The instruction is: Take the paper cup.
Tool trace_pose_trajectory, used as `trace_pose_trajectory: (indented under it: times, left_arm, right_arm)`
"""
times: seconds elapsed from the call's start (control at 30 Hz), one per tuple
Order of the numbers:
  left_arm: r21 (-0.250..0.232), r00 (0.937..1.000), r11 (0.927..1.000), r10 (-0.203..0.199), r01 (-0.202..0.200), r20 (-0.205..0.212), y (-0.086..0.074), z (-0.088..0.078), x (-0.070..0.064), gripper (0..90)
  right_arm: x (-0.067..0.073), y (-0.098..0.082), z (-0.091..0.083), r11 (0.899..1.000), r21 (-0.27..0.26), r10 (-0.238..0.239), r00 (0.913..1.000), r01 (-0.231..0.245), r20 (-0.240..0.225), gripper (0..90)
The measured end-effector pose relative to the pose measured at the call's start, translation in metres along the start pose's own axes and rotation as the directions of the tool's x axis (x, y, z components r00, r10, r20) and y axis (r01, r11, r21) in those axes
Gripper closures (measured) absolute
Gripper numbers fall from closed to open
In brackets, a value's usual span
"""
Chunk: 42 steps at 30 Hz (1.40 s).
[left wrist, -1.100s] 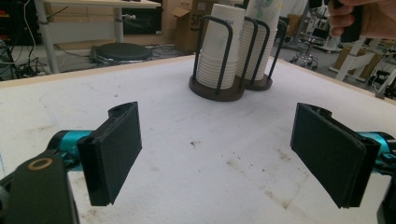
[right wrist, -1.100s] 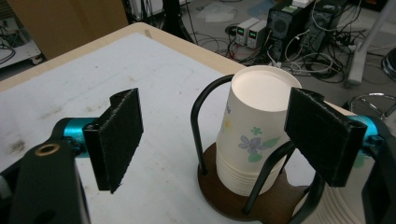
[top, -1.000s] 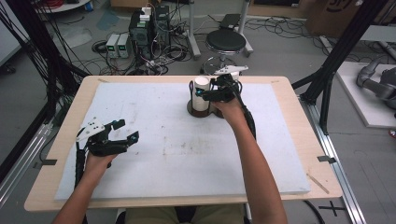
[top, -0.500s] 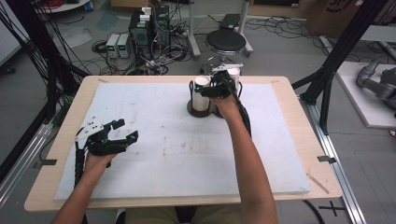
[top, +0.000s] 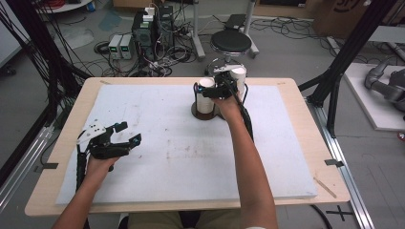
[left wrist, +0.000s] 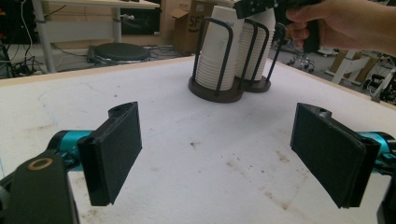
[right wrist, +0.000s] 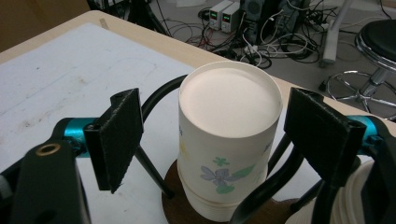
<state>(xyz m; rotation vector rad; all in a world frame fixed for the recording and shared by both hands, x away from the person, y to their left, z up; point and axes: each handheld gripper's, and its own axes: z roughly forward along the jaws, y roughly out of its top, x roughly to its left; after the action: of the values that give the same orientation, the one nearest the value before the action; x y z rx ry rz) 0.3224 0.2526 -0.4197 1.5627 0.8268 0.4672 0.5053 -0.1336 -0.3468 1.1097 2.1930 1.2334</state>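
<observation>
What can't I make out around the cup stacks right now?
- Right gripper: its view cannot settle whether the open jaws touch the near cup stack.
- Second cup stack: cut off by that view's right edge.
- Holder base: in the high view, partly hidden by the right hand.
- Cup count: rims too fine in the left gripper view.

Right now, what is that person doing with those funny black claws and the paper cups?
A person holds a black two-jaw gripper in each hand at a wooden table topped with a white foam mat. The right gripper is at the far side, its jaws open on either side of the top white paper cup with a flower print, not touching it. The cups sit stacked upside down in a dark wire cup holder. The left gripper waits open over the mat, holding nothing.
</observation>
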Motion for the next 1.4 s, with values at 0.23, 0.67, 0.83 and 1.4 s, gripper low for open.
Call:
trace_pose_trajectory:
  times: [0.23, 0.67, 0.83, 1.4]
  left_arm:
    - [0.000, 1.0000, 1.0000, -0.003, 0.003, -0.002, 0.000, 0.000, 0.001, 16.5]
    - [0.000, 1.0000, 1.0000, -0.005, 0.005, -0.008, 0.000, -0.003, 0.003, 16.6]
    - [0.001, 1.0000, 1.0000, -0.005, 0.005, -0.006, 0.000, -0.003, 0.003, 16.6]
    - [0.011, 0.9999, 0.9999, -0.005, 0.005, 0.009, -0.001, -0.001, 0.000, 16.6]
  right_arm:
    - [0.002, 0.006, 0.007, 1.000, 0.013, -0.003, 0.9996, 0.003, 0.027, 26.1]
    - [0.005, 0.008, 0.013, 0.999, 0.043, -0.009, 0.9986, 0.007, 0.052, 36.1]
    - [0.005, 0.011, 0.008, 1.000, 0.021, -0.011, 0.9989, 0.010, 0.046, 36.5]
    - [-0.002, 0.025, -0.030, 0.996, -0.093, 0.013, 0.9998, -0.011, 0.018, 37.5]
